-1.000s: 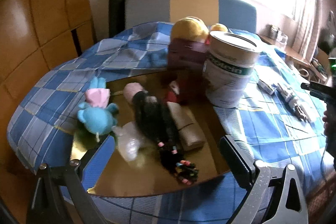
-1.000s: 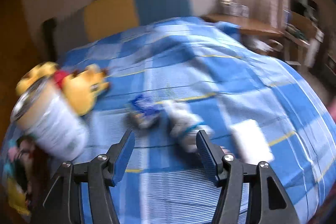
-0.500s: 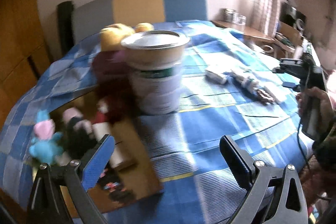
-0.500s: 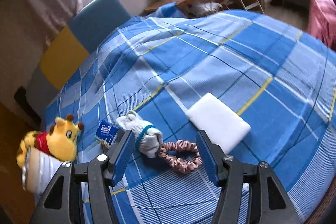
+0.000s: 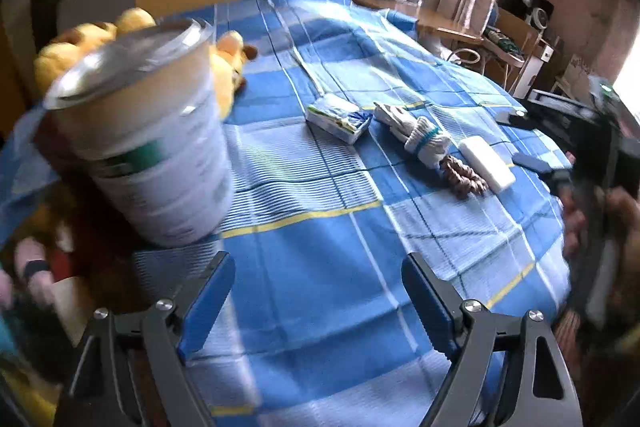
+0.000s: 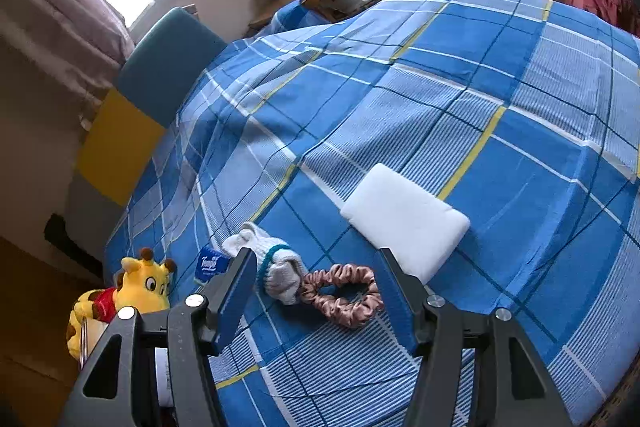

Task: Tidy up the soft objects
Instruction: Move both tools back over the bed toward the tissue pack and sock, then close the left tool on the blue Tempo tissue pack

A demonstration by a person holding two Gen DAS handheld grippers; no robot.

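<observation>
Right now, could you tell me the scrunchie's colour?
Dusty pink scrunchie, clearest in the right wrist view.

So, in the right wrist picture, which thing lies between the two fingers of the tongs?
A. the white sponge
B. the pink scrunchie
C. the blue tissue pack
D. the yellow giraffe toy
B: the pink scrunchie lies on the blanket in the gap of the right tongs, whose fingers stand apart from it.

Between my fingers: glossy satin scrunchie (image 6: 343, 294), ribbed knit sock (image 6: 276, 269), matt white foam pad (image 6: 404, 217), woven checked cotton bedspread (image 6: 500, 99); plush giraffe (image 6: 132, 293) beside.
</observation>
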